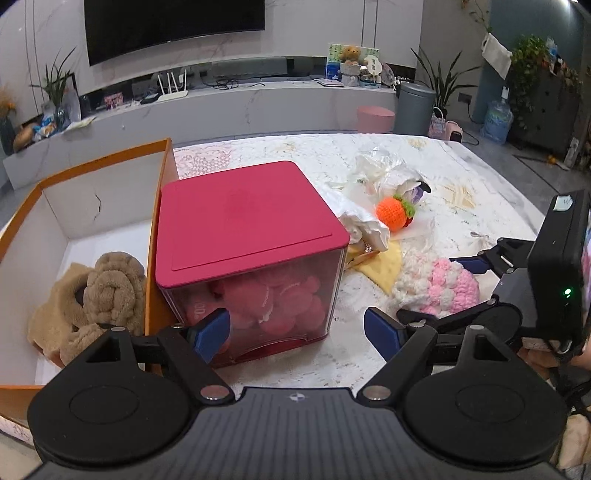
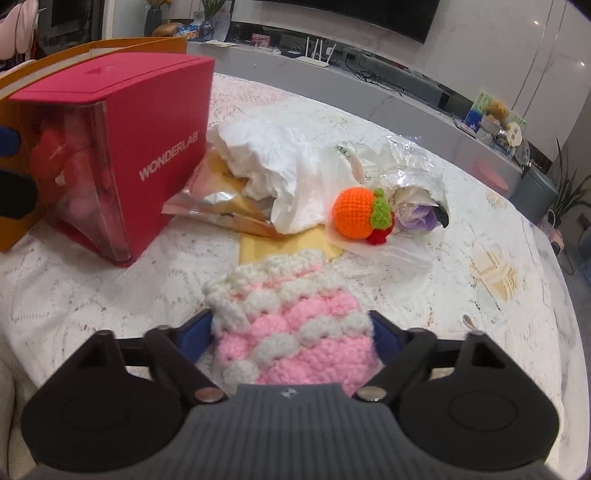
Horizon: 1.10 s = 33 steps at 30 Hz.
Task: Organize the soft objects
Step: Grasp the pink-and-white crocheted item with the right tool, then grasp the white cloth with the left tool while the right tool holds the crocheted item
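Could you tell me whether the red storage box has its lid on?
Lid on: the red lid sits flat across the red storage box, and pink plush shows only through its clear front.

A pink and white striped crochet pouch [image 2: 291, 325] is seen; an orange crochet ball [image 2: 354, 214] is topped with green. The box lid [image 1: 240, 218] is coloured magenta, the open carton [image 1: 157, 206] orange outside, white inside.

A white lace-covered surface [image 1: 461, 177] is filling the middle. At the far left, a dark television [image 1: 173, 26] is hanging over a long white shelf [image 1: 236, 99]. A grey bin [image 1: 413, 109] is standing far right, beside a leafy plant [image 1: 443, 79].
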Each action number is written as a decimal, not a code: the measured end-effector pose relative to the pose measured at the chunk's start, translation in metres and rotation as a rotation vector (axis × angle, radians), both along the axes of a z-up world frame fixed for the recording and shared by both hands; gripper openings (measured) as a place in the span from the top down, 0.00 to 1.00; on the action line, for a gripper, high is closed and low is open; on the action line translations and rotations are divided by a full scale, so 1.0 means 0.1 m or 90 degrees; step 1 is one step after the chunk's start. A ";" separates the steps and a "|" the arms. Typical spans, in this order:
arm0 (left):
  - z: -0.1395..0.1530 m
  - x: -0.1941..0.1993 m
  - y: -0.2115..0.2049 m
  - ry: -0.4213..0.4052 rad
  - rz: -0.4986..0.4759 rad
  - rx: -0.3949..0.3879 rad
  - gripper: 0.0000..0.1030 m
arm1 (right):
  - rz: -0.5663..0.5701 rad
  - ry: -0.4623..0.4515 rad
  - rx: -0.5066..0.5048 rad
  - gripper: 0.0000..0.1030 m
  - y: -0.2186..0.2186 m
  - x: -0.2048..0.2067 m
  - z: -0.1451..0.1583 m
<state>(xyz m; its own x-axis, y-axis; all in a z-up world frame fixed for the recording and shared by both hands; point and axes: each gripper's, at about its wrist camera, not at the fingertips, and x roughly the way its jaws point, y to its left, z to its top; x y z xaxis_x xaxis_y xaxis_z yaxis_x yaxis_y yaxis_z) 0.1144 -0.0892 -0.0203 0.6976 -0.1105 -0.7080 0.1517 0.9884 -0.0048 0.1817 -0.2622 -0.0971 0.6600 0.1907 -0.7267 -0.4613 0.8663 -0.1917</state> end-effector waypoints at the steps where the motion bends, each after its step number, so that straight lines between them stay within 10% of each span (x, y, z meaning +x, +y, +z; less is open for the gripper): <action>1: 0.00 0.00 -0.01 -0.001 0.001 0.004 0.06 | 0.001 0.001 0.002 0.24 0.00 -0.01 0.01; 8: 0.03 -0.07 -0.04 0.002 -0.001 0.010 0.06 | -0.044 -0.002 0.046 0.70 -0.07 -0.03 0.24; 22: -0.17 0.12 -1.17 0.023 -0.084 -0.024 0.06 | -0.234 -0.112 0.083 0.70 -0.99 -0.14 1.34; 33: -0.57 0.40 -2.16 0.053 -0.094 0.001 0.06 | -0.273 -0.043 0.095 0.69 -1.44 -0.09 1.20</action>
<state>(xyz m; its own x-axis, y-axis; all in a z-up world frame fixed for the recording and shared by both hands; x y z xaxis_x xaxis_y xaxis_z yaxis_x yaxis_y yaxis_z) 0.1541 -0.3049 -0.0775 0.6124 -0.2064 -0.7631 0.2952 0.9552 -0.0215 0.1731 -0.4066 0.0229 0.7466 -0.0109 -0.6652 -0.0456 0.9967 -0.0675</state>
